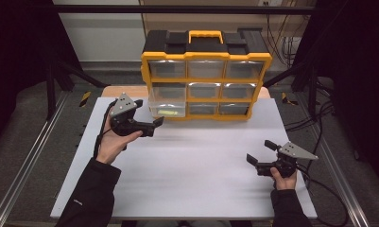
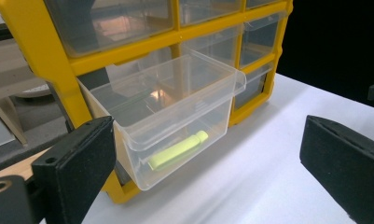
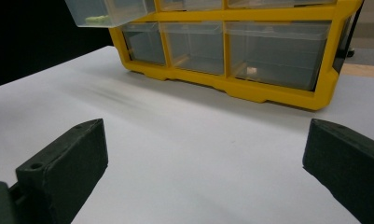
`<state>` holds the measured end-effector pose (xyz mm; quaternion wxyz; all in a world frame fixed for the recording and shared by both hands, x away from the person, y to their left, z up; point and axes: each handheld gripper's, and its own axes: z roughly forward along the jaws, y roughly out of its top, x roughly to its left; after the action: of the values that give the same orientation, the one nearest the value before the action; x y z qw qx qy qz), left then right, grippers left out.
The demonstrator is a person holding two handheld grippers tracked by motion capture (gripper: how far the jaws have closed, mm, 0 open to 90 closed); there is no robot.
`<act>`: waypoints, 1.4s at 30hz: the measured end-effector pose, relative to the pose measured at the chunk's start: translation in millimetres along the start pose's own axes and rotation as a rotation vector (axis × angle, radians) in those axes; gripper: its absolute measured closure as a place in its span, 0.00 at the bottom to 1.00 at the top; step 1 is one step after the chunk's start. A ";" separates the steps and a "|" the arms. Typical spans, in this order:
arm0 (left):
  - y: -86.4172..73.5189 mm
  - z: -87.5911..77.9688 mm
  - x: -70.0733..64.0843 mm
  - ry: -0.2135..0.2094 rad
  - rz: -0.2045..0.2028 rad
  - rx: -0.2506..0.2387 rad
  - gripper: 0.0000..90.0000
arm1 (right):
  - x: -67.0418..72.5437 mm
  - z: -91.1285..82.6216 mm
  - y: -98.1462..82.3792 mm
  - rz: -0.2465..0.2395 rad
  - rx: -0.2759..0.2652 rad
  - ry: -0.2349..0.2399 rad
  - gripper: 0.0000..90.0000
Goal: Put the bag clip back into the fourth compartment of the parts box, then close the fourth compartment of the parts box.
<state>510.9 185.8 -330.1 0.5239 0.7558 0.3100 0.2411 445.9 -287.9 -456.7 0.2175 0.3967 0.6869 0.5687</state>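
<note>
A yellow and black drawer cabinet (image 1: 206,56) with clear drawers stands at the back of the white table (image 1: 192,179). Its middle-row left drawer (image 2: 175,107) is pulled out, and a yellow-green tube-like item (image 2: 177,149) lies on its floor. My left gripper (image 1: 148,112) is open just in front of that drawer, apart from it. In the left gripper view the jaws of the left gripper (image 2: 208,172) stand wide with nothing between them. My right gripper (image 1: 261,152) rests open low over the table's front right, far from the cabinet.
The other drawers are closed. A small pale thing (image 3: 251,70) shows inside the bottom-right drawer (image 3: 278,51). Dark frame bars (image 1: 50,71) and cables (image 1: 314,118) flank the table. Bare white surface lies between the two grippers.
</note>
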 end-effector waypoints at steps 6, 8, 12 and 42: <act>-7.8 -0.6 -3.5 -0.006 -0.003 -0.005 0.04 | 0.0 -0.1 0.1 0.000 -0.001 0.000 0.01; -10.5 -0.7 -4.2 -0.011 -0.006 -0.007 0.04 | 0.0 -0.1 0.1 0.001 -0.001 0.001 0.01; -17.1 0.1 -5.6 -0.014 -0.011 -0.004 0.04 | -0.1 -0.3 0.3 0.003 0.000 0.002 0.01; -30.4 15.3 -11.5 0.011 -0.018 0.031 0.40 | 0.1 0.1 -0.1 0.000 0.000 0.000 0.01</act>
<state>506.9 175.6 -364.4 0.5126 0.7596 0.3235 0.2356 445.9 -287.8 -456.8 0.2176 0.3966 0.6869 0.5689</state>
